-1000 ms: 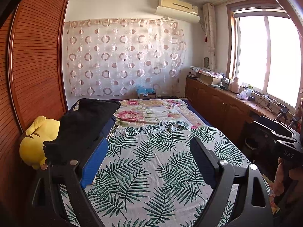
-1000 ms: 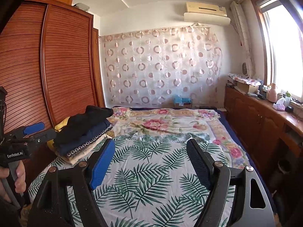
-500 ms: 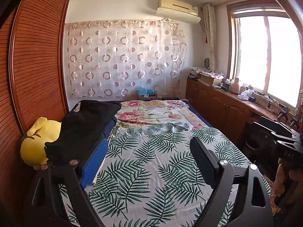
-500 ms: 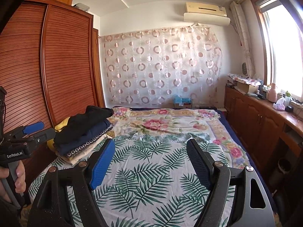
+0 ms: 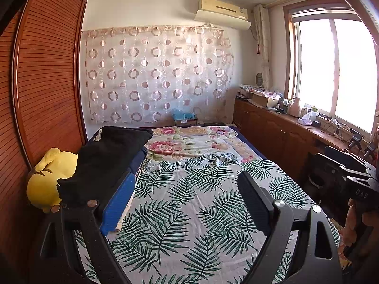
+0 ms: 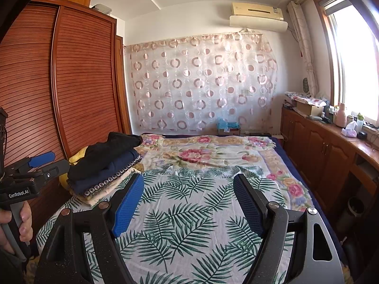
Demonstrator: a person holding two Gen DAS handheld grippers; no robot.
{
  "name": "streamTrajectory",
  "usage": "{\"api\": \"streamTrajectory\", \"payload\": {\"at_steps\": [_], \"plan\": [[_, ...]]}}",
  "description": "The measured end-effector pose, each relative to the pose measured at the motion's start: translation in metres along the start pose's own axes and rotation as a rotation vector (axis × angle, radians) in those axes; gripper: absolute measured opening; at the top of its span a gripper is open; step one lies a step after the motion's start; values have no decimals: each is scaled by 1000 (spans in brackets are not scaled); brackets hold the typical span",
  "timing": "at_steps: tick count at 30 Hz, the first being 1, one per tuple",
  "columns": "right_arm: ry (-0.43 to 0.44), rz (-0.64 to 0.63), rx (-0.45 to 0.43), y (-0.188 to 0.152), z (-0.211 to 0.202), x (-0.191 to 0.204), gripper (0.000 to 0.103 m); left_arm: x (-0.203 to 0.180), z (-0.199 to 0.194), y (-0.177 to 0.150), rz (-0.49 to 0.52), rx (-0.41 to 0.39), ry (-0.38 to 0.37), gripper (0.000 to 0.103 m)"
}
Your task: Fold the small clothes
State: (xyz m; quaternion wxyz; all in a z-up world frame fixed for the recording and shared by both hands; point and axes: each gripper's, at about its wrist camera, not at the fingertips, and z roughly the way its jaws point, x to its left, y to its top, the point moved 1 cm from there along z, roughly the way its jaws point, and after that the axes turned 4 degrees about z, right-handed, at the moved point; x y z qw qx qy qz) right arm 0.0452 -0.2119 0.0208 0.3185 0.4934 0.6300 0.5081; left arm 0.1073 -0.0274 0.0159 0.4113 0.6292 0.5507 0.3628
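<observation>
Hovering over the bed, the left gripper has its jaws spread wide with nothing between them, only the leaf-print sheet showing in the gap. The right gripper is likewise wide open and empty above the same sheet, touching nothing. In the right wrist view the left gripper appears at the left edge, held by a hand wrapped round its grey handle; in the left wrist view the right gripper shows at the right edge in the same way. The stack of folded clothes lies on the left side of the bed beside the wardrobe: a black garment on top, a dark blue one under it, then a piece with a beaded edge and pale cloth at the bottom. A yellow plush toy sits just behind the stack, against the wardrobe with its slatted wooden doors. Beyond the leaf-print sheet a floral blanket covers the far part of the bed. A sheer curtain with ring patterns hangs on the far wall under an air conditioner. Along the right wall runs a wooden bench of low cabinets, cluttered with boxes and bottles beneath a bright window.
</observation>
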Motion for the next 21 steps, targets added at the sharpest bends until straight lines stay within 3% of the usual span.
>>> {"api": "streamTrajectory", "payload": {"at_steps": [21], "plan": [[14,-6,-4,-1,2,-11,80,5,-1,2,5,-3,10,89]]}}
